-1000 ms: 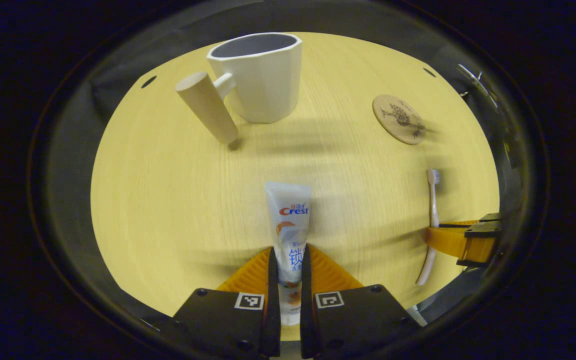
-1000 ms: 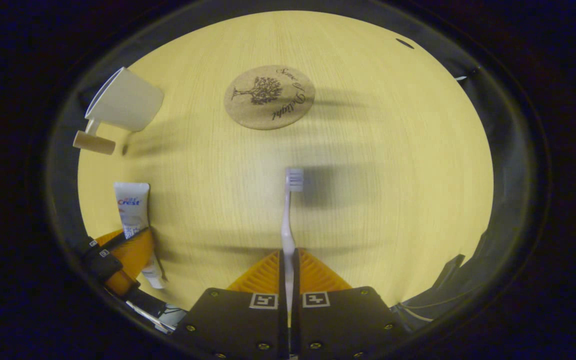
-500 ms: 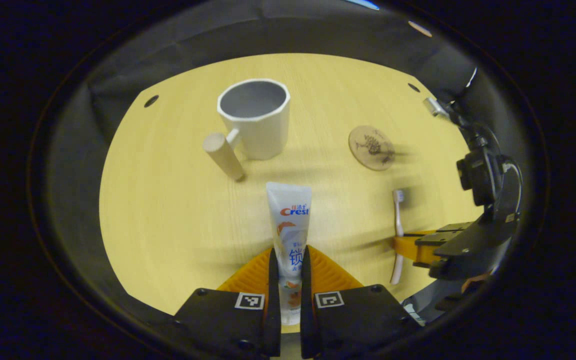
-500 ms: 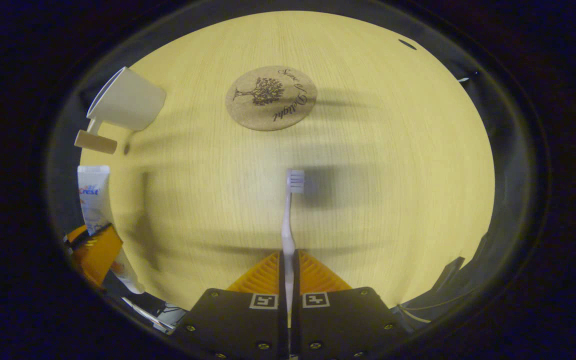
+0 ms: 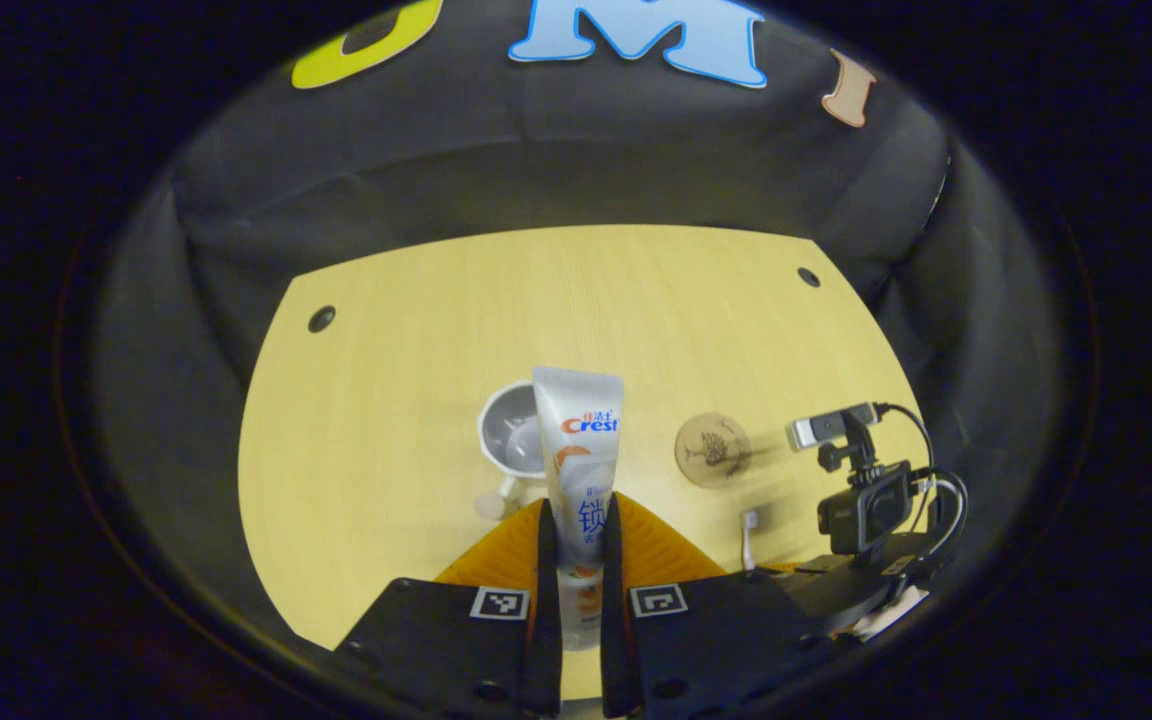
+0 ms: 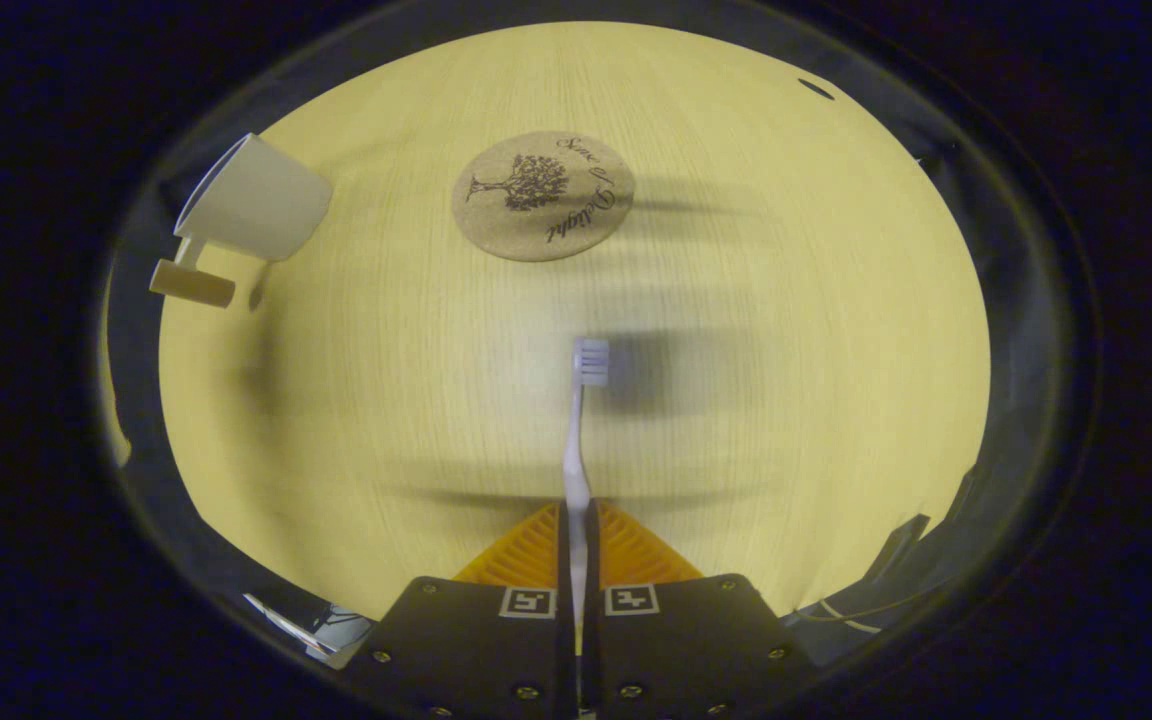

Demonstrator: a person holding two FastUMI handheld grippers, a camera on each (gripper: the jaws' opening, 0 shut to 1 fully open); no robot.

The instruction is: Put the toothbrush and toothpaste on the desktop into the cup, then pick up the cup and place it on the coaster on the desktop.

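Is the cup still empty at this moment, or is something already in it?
Empty: the cup shows a bare inside; toothpaste and toothbrush are each clamped in a gripper.

Left claw point(image 5: 576, 520) and toothpaste point(image 5: 578, 450) now high above cup point(image 5: 511, 440)

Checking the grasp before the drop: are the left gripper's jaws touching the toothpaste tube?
Touching. In the left gripper view the left gripper has both jaws pressed against the sides of the toothpaste tube, holding it raised over the cup.
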